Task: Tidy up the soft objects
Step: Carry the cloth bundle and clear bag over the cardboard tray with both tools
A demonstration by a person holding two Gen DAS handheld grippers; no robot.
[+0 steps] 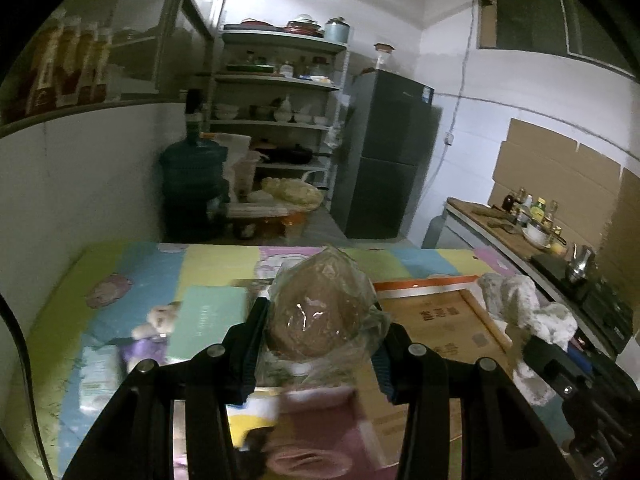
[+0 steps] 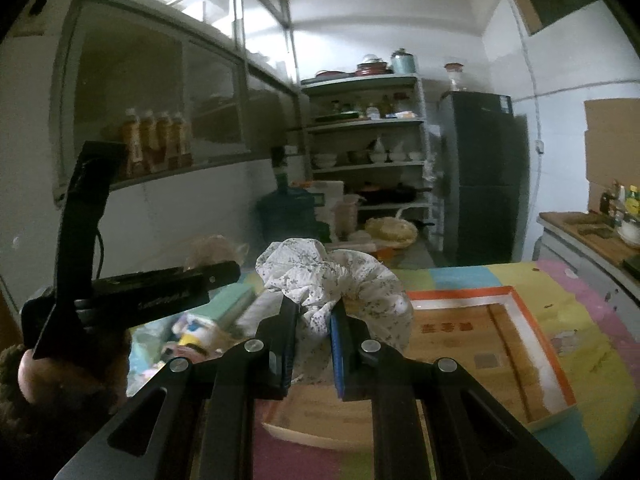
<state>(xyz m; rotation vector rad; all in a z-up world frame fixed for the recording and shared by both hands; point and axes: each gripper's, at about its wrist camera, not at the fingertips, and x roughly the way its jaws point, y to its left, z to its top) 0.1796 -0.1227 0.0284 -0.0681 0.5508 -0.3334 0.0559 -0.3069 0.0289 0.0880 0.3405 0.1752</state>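
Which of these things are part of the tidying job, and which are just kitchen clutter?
Job:
- brown bundle in clear plastic, held by left gripper
- floral cloth, held by right gripper
- open cardboard box

Lying about:
- water jug
- fridge

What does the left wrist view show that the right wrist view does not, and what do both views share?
Left wrist only: the left gripper closed on a brown lump in clear plastic wrap, and a small plush toy on the mat.

Right wrist only: the right gripper pinching the white floral cloth seen close up, and the box's orange rim.

Both: the shallow cardboard box, the colourful play mat, the blue water jug, the shelves and the dark fridge.
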